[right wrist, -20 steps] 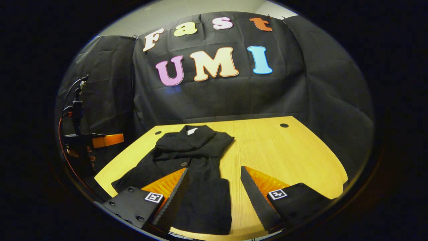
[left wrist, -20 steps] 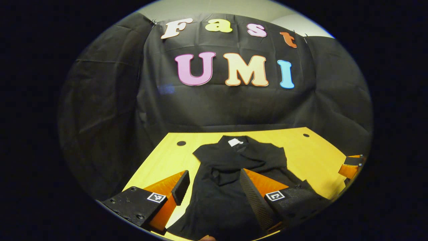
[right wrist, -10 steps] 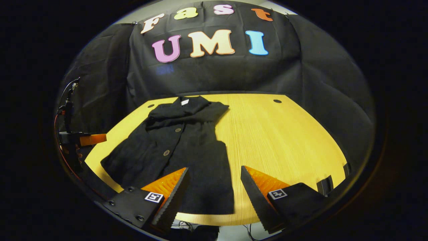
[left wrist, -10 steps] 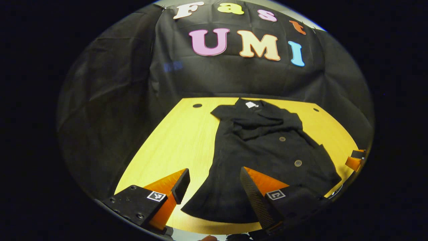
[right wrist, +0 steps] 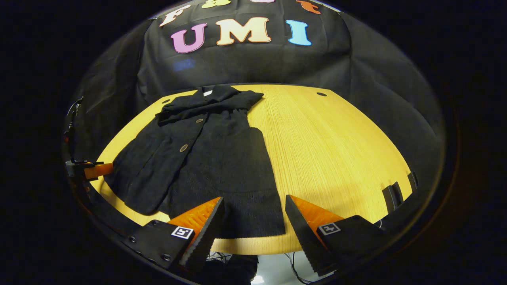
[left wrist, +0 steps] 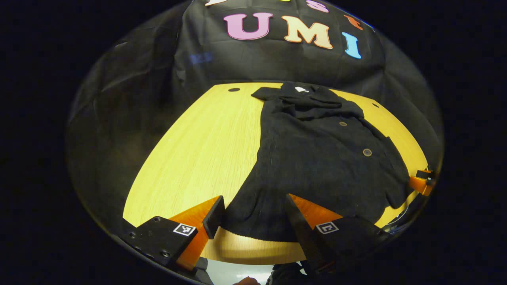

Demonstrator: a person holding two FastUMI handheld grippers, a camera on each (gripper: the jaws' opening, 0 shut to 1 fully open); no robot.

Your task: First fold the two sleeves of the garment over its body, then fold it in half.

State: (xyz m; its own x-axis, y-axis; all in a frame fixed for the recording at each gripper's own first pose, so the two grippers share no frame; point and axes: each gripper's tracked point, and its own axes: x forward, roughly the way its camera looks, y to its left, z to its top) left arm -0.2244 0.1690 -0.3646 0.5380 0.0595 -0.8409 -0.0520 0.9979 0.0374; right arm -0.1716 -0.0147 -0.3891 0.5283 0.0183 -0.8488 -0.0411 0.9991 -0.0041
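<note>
A black buttoned garment [left wrist: 317, 158] lies flat on the yellow wooden table [left wrist: 198, 150], collar and white label at the far end, hem at the near edge. Cloth is bunched across its chest below the collar. My left gripper [left wrist: 251, 213] hovers open over the hem's left corner by the table's front edge. In the right gripper view the garment [right wrist: 206, 158] covers the left half of the table [right wrist: 328, 150]. My right gripper [right wrist: 253, 217] is open over the hem's right corner. Each gripper shows small at the other's side: right gripper [left wrist: 422, 182], left gripper [right wrist: 89, 170].
Small round holes [left wrist: 234, 90] [right wrist: 321, 94] sit near the table's far corners. Dark clips [right wrist: 392, 194] stick up at the table's right edge. Black cloth walls close in the back and sides. Floor and cables [right wrist: 277, 269] show below the front edge.
Both grippers have drawn back from over the garment's middle to the table's near edge and tilted downward, so the whole garment and its hem come into view. Both stayed open.
</note>
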